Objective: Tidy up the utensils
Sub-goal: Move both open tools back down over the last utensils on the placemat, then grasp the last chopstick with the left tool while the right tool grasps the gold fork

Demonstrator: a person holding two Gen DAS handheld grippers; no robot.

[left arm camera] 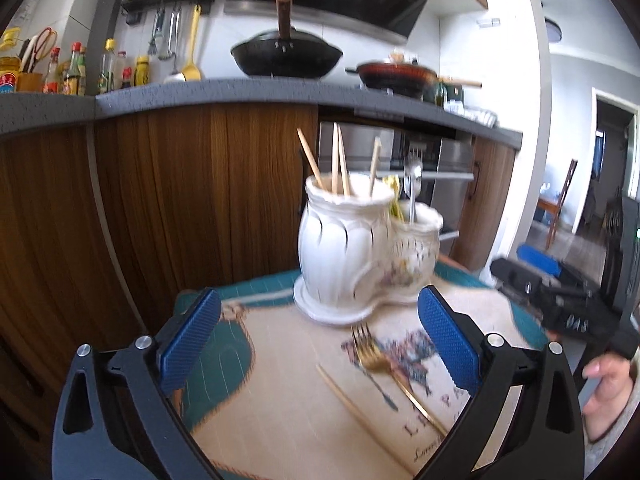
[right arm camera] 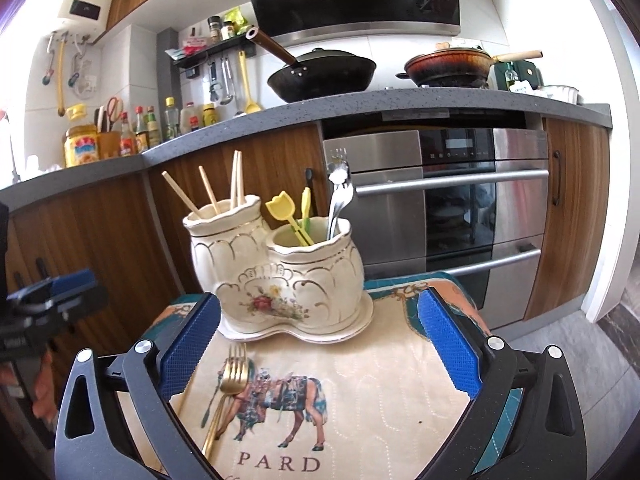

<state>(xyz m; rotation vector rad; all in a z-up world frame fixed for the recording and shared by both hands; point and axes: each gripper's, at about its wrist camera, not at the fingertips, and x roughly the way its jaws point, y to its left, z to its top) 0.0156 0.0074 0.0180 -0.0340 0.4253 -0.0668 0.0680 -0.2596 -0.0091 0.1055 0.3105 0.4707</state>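
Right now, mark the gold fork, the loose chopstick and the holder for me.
gold fork point(right arm camera: 234, 372), right wrist view, on the tines and neck.
chopstick point(left arm camera: 352, 402), left wrist view, mid-shaft, lying on the mat beside the fork.
holder point(right arm camera: 280, 280), right wrist view, on the front wall near the flower print.

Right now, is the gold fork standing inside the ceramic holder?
No, the gold fork lies flat on the mat, in front of the ceramic holder.

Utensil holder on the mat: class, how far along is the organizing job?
Done: the ceramic holder already has chopsticks in its taller pot, and yellow picks and a silver fork in the shorter pot. In hand: nothing; the left claw and right claw are both open and empty. Left: a gold fork and one loose chopstick lie on the mat.
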